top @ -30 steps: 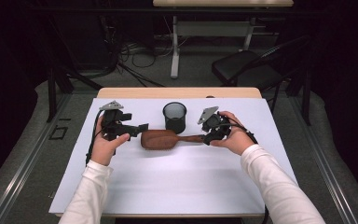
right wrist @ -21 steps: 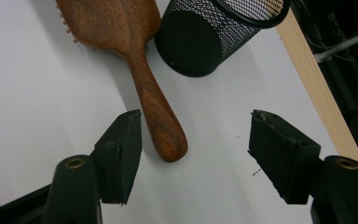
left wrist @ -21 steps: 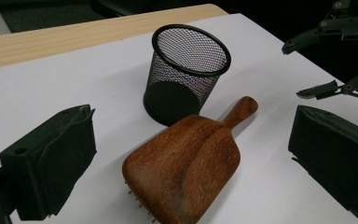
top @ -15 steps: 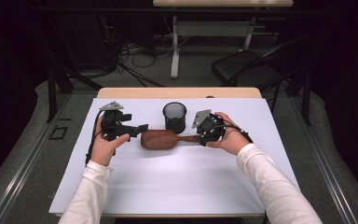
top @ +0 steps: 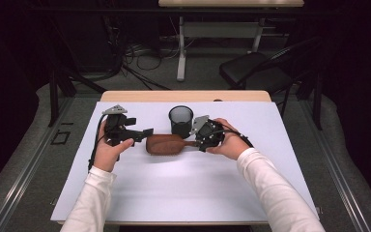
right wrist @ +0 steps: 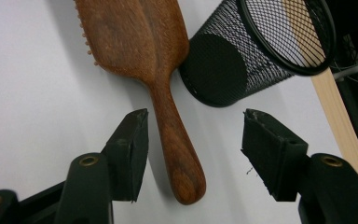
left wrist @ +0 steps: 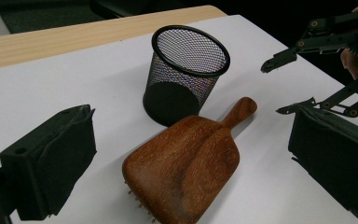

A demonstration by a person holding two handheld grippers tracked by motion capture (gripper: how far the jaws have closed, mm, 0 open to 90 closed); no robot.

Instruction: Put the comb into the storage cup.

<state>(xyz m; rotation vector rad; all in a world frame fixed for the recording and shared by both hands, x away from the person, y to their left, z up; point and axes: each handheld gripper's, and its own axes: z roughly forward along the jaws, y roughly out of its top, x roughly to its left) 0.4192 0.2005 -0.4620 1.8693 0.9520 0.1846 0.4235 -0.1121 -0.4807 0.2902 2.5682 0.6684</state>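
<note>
Wooden hairbrush (top: 166,144) lay bristles-down just in front of the mesh cup (top: 180,121), handle toward the right tool (top: 199,140) (the nearer one), whose jaws, closing, straddled that handle ungripped; left tool (top: 145,132) gaped empty.

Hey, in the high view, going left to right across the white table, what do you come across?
Left gripper → wooden hairbrush → right gripper, its jaws open either side of the brush handle after closing in. The mesh cup sits behind the brush, so I leave it out.
</note>
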